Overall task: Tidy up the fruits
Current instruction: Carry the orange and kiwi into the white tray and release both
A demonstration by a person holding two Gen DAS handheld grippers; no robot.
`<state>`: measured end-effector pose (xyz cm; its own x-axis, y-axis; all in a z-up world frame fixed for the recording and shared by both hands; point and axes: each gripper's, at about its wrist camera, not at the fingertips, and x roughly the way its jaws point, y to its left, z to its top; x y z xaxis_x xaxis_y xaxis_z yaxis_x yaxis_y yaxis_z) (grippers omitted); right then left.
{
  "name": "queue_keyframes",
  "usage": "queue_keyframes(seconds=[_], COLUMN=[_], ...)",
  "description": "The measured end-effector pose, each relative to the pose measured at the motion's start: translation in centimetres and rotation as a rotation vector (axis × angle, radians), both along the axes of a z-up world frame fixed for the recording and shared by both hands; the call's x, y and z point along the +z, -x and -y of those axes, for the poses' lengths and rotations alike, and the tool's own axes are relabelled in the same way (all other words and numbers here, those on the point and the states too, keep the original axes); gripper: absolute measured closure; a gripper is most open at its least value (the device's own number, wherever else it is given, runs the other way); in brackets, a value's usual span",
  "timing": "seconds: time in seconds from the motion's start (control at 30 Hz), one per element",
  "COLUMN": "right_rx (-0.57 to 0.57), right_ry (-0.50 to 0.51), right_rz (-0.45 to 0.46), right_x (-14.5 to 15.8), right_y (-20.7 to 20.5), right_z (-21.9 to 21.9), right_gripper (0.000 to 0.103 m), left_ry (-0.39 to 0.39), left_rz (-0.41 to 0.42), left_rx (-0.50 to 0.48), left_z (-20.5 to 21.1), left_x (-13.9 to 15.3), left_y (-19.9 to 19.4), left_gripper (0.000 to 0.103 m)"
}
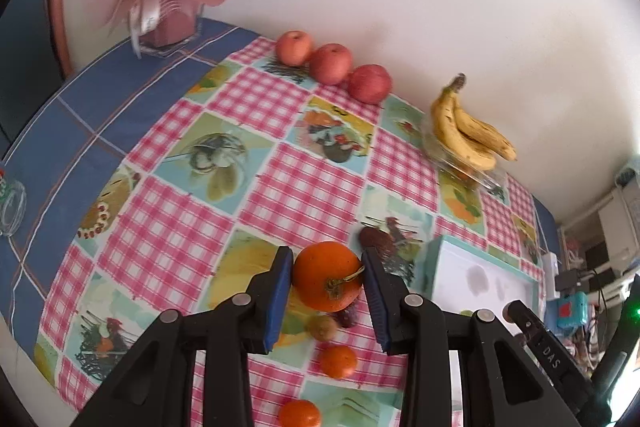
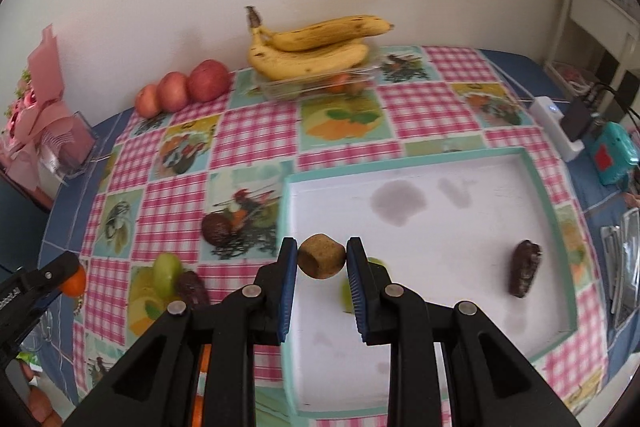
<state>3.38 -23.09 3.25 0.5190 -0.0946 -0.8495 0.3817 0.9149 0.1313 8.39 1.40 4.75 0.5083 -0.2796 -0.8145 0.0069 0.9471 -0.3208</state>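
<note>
On my left wrist camera, the orange (image 1: 327, 275) sat between the pads of my left gripper (image 1: 326, 291), its stem end turned toward the lens and a little to the right; being round, it had no long axis to speak of. The blue pads touched it on both sides, so the claw was clamped on the orange, above the checked tablecloth (image 1: 168, 227). Below it lay a small kiwi (image 1: 322, 327) and two mandarins (image 1: 338, 361). Three apples (image 1: 332, 63) lined the white wall, and bananas (image 1: 466, 131) rested on a clear container near them.

On my right wrist camera, my right gripper (image 2: 322, 263) pinched a brown kiwi (image 2: 321, 256), squeezed squat between the pads, its long axis running pad to pad. It hung over the near-left part of the teal-rimmed white tray (image 2: 544, 195), and the claw was narrow, holding it. A dark fruit (image 2: 525, 267) lay in the tray to the right, lengthwise toward me. A green fruit (image 2: 167, 273) sat on the cloth left of the tray.
</note>
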Motion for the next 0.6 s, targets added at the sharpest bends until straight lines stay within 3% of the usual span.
queue_keyframes(seconds=[0.6], right_rx=[-0.222], right_ry=[-0.032], right_rz=[-0.003], right_x=[0.4], right_y=[4.6], right_z=[8.7], right_gripper=[0.077], left_ry=[-0.047], left_rz=[0.003], left_rx=[-0.240], left_z=[9.4], left_x=[0.3], left_y=[2.7], left_gripper=[0.065])
